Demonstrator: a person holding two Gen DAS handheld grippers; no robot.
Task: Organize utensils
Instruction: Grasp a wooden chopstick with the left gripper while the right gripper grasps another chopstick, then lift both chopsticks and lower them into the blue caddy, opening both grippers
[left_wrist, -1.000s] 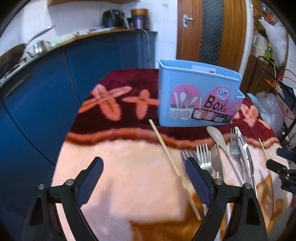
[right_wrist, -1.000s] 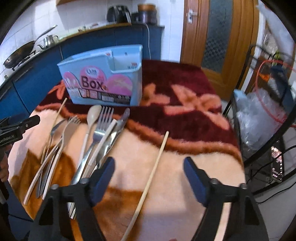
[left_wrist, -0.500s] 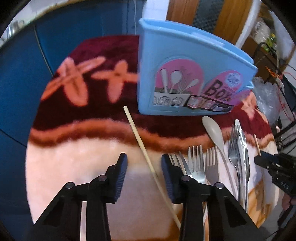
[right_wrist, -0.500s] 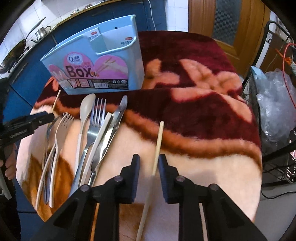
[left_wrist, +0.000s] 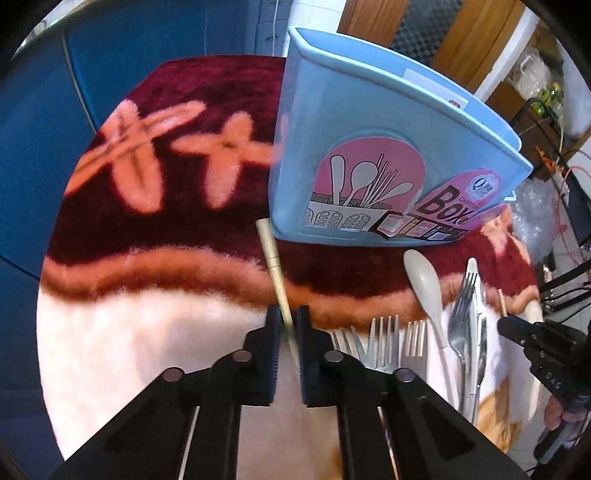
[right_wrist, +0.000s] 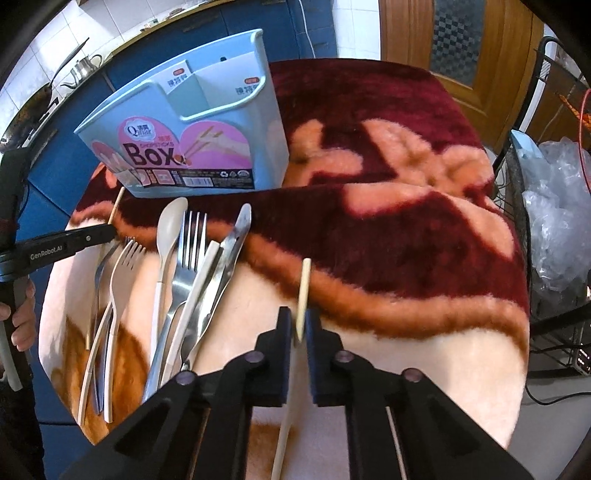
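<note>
Nearest each lens, both pairs of fingers had drawn almost together on a chopstick. The left gripper (left_wrist: 288, 325) pinched the left chopstick (left_wrist: 272, 264) partway along its length, the far tip lying just beside the corner of the blue utensil box (left_wrist: 354, 155). The right gripper (right_wrist: 298, 326) nipped the right chopstick (right_wrist: 303, 291) close below its far tip, most of the stick trailing back under the fingers.

Each stick seemed to lie on the plush blanket (right_wrist: 406, 229) covering the table, so the lift wanted to be straight up, without dragging pile. The right grasp looked end-heavy; tilting slowly should stop the stick pivoting.

Between the grippers lay the spoon (right_wrist: 168, 236), forks (right_wrist: 190, 251) and a knife (right_wrist: 229, 254), best left undisturbed. Farthest, the box stood upright with open compartments, the likely place for both sticks, tips entering first.
</note>
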